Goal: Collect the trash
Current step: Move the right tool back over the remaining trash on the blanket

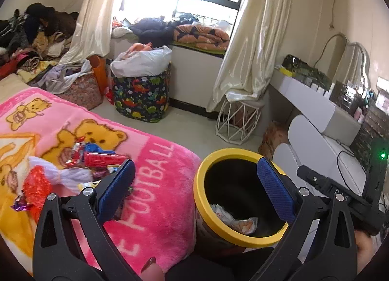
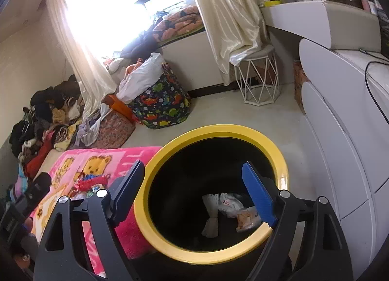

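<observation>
Both jaws stand wide and empty: the left gripper (image 1: pixel 195 185) and the right gripper (image 2: pixel 193 191) each frame one yellow-rimmed bin (image 2: pixel 282 174). Three pieces of trash (image 2: pixel 228 205) lie inside it, below the right jaws. More wrappers (image 1: pixel 80 162), too jumbled to count, crowd the pink blanket (image 1: pixel 160 183) beyond the left jaws.

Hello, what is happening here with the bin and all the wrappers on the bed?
A person is clearing trash from the bed with a handheld gripper in each hand. Both the left gripper and the right gripper are open and hold nothing, poised over the yellow-rimmed bin. A few crumpled wrappers already lie at its bottom. A pile of candy wrappers still waits on the pink bear blanket beside the bin.
</observation>
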